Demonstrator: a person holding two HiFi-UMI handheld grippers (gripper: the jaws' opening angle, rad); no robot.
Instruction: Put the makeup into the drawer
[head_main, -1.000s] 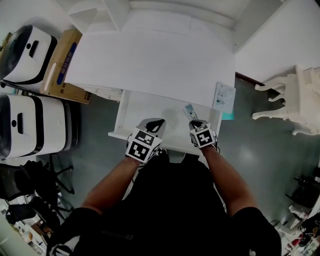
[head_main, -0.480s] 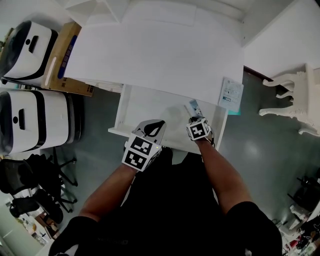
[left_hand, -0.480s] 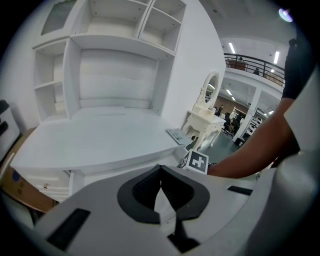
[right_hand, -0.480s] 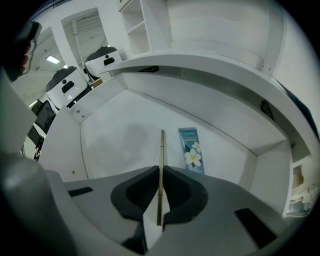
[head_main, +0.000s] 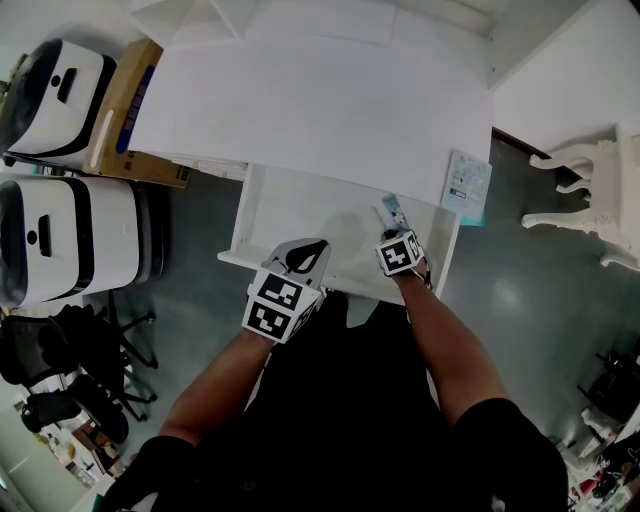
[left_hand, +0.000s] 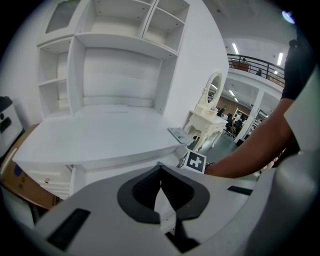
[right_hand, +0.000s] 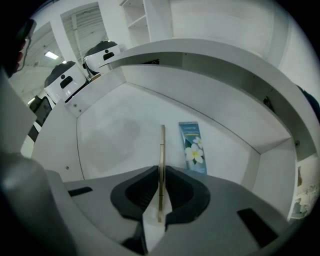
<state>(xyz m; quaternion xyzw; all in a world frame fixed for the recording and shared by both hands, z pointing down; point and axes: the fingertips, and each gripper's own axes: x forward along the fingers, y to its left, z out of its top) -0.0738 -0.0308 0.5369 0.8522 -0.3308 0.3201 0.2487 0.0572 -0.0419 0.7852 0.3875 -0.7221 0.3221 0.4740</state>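
The right gripper (right_hand: 161, 170) pinches a slim gold makeup pencil (right_hand: 162, 145), jaws nearly together, the pencil pointing to 12 o'clock over the open white drawer (right_hand: 110, 135). At 1 o'clock on the drawer floor lies a blue flower-printed tube (right_hand: 192, 148), its lettering too small to read. The left gripper (left_hand: 160, 169) is closed, empty.

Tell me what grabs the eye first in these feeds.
The right gripper clamps a thin gold makeup pencil, pointing down into the open white drawer. A blue flower-printed tube lies on the drawer floor just right of it. The left gripper is shut and empty in front of the white desk.
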